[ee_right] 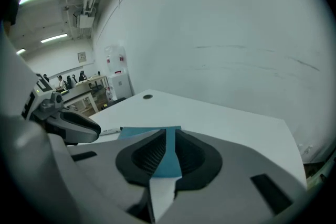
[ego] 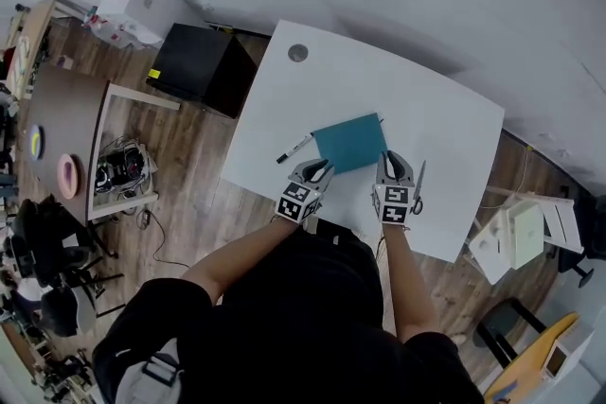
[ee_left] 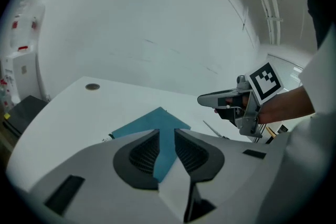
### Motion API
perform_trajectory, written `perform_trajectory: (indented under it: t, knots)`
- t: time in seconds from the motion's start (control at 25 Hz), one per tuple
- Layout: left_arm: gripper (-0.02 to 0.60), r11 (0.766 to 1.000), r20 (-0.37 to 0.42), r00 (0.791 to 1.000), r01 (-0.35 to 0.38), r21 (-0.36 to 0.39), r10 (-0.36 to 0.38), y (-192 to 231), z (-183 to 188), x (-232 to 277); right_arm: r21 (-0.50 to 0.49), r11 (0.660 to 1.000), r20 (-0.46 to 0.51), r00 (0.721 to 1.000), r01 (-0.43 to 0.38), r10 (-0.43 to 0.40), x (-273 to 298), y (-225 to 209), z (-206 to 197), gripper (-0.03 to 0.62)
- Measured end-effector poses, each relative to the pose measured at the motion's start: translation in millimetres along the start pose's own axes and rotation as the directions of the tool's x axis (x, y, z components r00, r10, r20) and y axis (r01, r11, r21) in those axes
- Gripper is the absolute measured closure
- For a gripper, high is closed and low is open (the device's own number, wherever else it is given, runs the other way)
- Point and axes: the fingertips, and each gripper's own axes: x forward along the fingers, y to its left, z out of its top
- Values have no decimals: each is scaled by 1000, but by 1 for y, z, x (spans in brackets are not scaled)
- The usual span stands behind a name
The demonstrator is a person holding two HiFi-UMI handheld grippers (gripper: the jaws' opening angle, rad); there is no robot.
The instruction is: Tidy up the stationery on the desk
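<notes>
A teal notebook [ego: 350,142] [ee_left: 157,124] [ee_right: 140,133] lies flat near the front of the white desk [ego: 417,99]. Just left of it lies a black-and-white marker [ego: 295,148] [ee_right: 107,130]. My left gripper [ego: 317,170] [ee_left: 167,134] hovers at the notebook's near left corner. Its jaws stand a little apart with nothing between them. At the near right corner my right gripper [ego: 393,167] [ee_right: 169,134] has its jaws almost together and holds nothing. A thin dark tool, perhaps scissors [ego: 418,187], lies just right of it.
A round cable hole [ego: 297,53] sits at the desk's far left. On the wooden floor stand a black box [ego: 199,66] to the left and a white shelf unit [ego: 525,232] to the right. A brown table [ego: 66,123] stands further left.
</notes>
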Motion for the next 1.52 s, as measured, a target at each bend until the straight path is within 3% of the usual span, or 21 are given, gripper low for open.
perform_trajectory:
  t: [0.12, 0.24, 0.32, 0.44, 0.56, 0.84, 1.08, 1.32, 1.52]
  knots:
    - [418, 1000, -89, 996, 1, -20, -3, 7, -17, 26, 11, 999, -71, 997, -41, 42, 32, -21, -20, 475]
    - [392, 999, -157, 987, -35, -18, 32, 19, -32, 42, 24, 996, -115, 989, -86, 89, 58, -31, -35, 465]
    - [388, 992, -178, 981, -96, -84, 80, 31, -41, 46, 1, 992, -149, 981, -124, 122, 70, -31, -46, 465]
    - [358, 952, -206, 966, -201, -229, 154, 50, -52, 50, -9, 983, -220, 960, -181, 174, 84, -28, -63, 465]
    - [351, 935, -222, 960, -228, -272, 170, 58, -55, 51, 20, 979, -260, 944, -203, 201, 90, -22, -77, 464]
    - [336, 959, -208, 973, -146, -244, 96, 55, -52, 54, 99, 988, -261, 955, -117, 140, 81, -25, -84, 464]
    - [328, 957, -194, 981, -66, -281, 11, 49, -39, 74, 160, 987, -287, 956, -7, 54, 43, -31, -111, 464]
    - [319, 982, -197, 978, 30, -184, -67, 45, -24, 98, 254, 962, -335, 942, 98, -7, 10, -13, -139, 464]
    - [316, 985, -205, 970, 106, -139, -133, 38, -17, 115, 223, 968, -355, 934, 113, -27, -4, 3, -154, 462]
